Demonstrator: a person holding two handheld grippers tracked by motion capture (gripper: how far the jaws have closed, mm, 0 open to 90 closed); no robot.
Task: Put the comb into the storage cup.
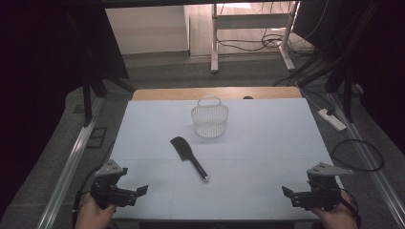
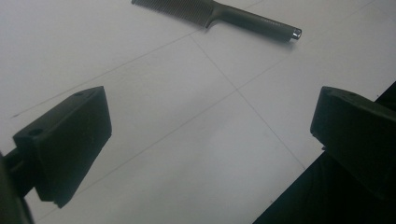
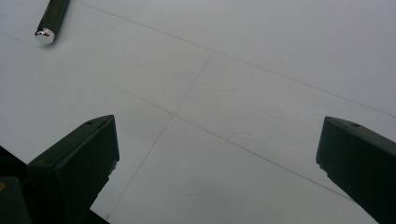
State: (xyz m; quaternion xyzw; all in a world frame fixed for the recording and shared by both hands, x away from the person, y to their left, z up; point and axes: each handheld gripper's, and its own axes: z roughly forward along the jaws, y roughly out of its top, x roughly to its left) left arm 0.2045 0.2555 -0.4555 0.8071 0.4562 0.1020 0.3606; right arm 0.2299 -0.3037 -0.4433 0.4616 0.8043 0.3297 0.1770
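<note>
Black comb [image 1: 189, 158]: flat on worktop [image 1: 267, 143], just before wire basket [image 1: 209, 120]. Left gripper [image 1: 141, 191], right gripper [image 1: 286, 192]: jaws released, well apart from comb. Risk: thin comb slips at pinch.

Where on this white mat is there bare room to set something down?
Wide bare patches lie left of the comb and basket, and right of them out to the mat edge. The near strip between the left tongs and right tongs is free. Only the centre is taken.
</note>
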